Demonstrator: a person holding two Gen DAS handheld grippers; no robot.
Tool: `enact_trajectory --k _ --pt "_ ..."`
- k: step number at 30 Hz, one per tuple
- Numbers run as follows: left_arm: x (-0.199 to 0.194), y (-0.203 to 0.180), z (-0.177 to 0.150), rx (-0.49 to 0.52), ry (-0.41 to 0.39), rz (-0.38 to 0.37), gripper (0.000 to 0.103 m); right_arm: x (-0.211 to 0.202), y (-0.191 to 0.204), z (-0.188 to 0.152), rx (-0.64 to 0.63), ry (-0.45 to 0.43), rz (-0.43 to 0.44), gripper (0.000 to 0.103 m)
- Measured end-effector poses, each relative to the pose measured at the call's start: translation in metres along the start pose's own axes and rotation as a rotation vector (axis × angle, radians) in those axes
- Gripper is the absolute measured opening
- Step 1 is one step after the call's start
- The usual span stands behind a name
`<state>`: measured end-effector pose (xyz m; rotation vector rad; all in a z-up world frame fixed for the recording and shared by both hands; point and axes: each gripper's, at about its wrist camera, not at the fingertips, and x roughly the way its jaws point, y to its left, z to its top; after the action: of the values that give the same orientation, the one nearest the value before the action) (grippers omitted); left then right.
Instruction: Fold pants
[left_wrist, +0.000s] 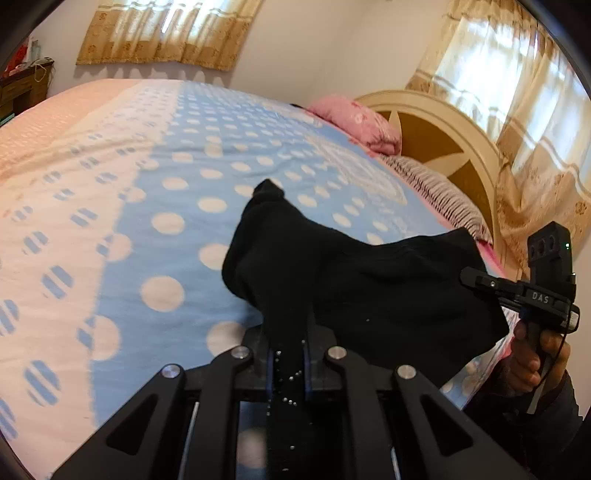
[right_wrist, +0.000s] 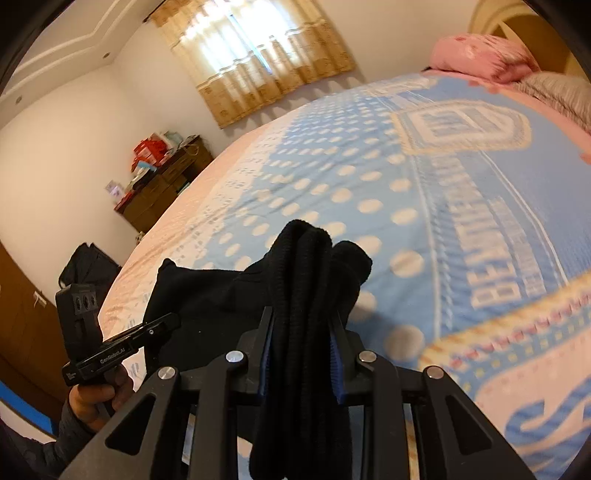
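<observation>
The black pants (left_wrist: 369, 280) hang lifted above the blue dotted blanket (left_wrist: 192, 177), stretched between the two grippers. My left gripper (left_wrist: 290, 363) is shut on a thin edge of the black cloth, which carries small shiny studs. My right gripper (right_wrist: 301, 343) is shut on a thick bunched fold of the pants (right_wrist: 306, 258); the jaws stand a little apart around the wad. In the left wrist view a hand (left_wrist: 532, 354) holds the other tool at the cloth's right end. In the right wrist view a hand (right_wrist: 92, 402) holds the other tool at the lower left.
A pink pillow (left_wrist: 354, 122) and a striped one (left_wrist: 436, 192) lie by the cream headboard (left_wrist: 454, 147). A wooden dresser (right_wrist: 162, 184) with clutter stands beyond the bed's far side. A dark bag (right_wrist: 85, 266) sits by the wall. Curtains (right_wrist: 251, 55) hang behind.
</observation>
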<state>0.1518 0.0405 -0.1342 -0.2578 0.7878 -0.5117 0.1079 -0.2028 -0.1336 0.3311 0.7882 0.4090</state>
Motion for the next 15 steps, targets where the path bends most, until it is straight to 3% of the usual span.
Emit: enact_trajectory --k 8,15 --pt "-0.036 0.032 0.012 -0.041 -0.078 0.053 0.011 0.043 0.053 0.043 -0.11 0.036 0.063 0.026" --pt "-0.084 0.074 0.026 -0.078 -0.174 0.153 0.011 0.098 0.113 0.074 -0.206 0.082 0.144 0.026"
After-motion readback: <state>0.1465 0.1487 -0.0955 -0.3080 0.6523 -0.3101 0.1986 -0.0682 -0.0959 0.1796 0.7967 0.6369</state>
